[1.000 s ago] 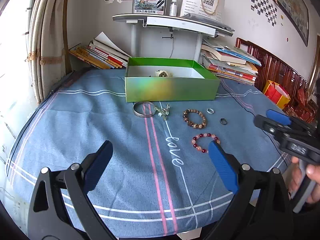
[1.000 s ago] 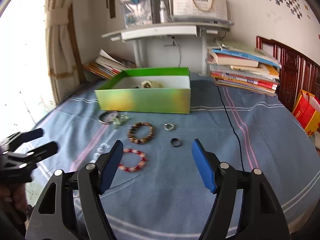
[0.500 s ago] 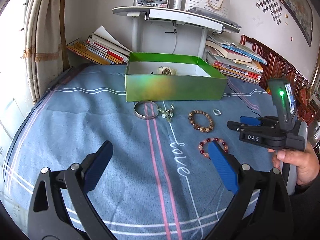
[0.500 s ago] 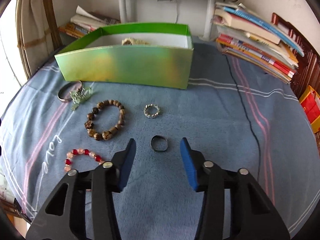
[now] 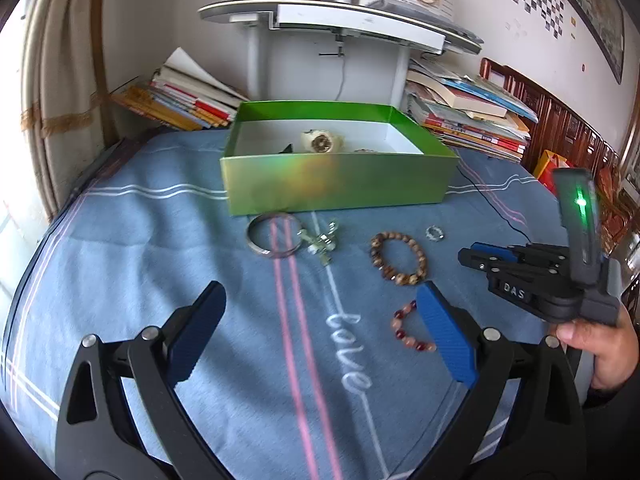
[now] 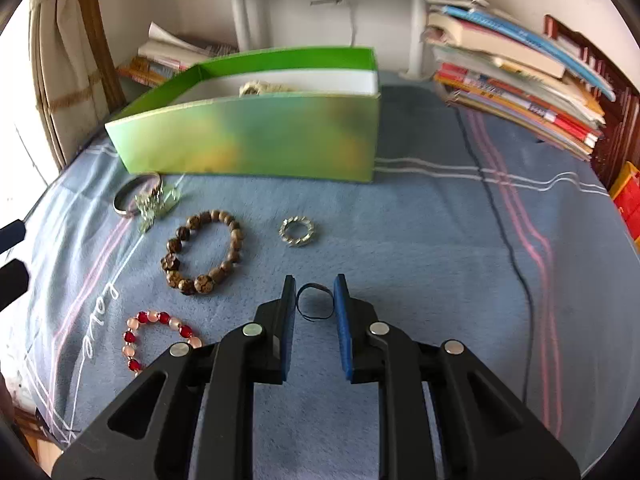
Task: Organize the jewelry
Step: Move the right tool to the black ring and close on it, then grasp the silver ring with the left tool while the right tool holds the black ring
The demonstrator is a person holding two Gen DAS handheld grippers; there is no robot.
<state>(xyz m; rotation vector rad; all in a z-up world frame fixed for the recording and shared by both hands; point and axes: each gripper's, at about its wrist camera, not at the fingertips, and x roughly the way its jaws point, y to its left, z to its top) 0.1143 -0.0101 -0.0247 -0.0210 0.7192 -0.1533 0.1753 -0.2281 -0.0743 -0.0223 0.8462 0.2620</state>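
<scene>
A: A blue striped cloth covers the surface [image 6: 420,240], with stacks of books against the wall behind. What is the right tool [image 6: 315,292] after?

B: The dark ring [image 6: 315,301]. It lies flat on the cloth between the two blue pads, which are narrowed around it but, as far as I can tell, not yet pressing it. I judge the tool comes in low so the pads can catch the thin band by its sides.

A: And around it?

B: Just beyond lies the silver ring [image 6: 297,231], to its left the brown bead bracelet [image 6: 202,252], nearer the edge the red and pink bracelet [image 6: 158,336], and by the box the metal bangle [image 5: 272,236] with a small charm [image 5: 323,242] touching it.

A: Where should they go?

B: Probably into the green box [image 5: 340,178], open-topped, already holding a watch [image 5: 322,142].

A: The left tool [image 5: 320,328]?

B: Spread wide, empty, hanging back above the cloth, likely to leave the right room.
</scene>
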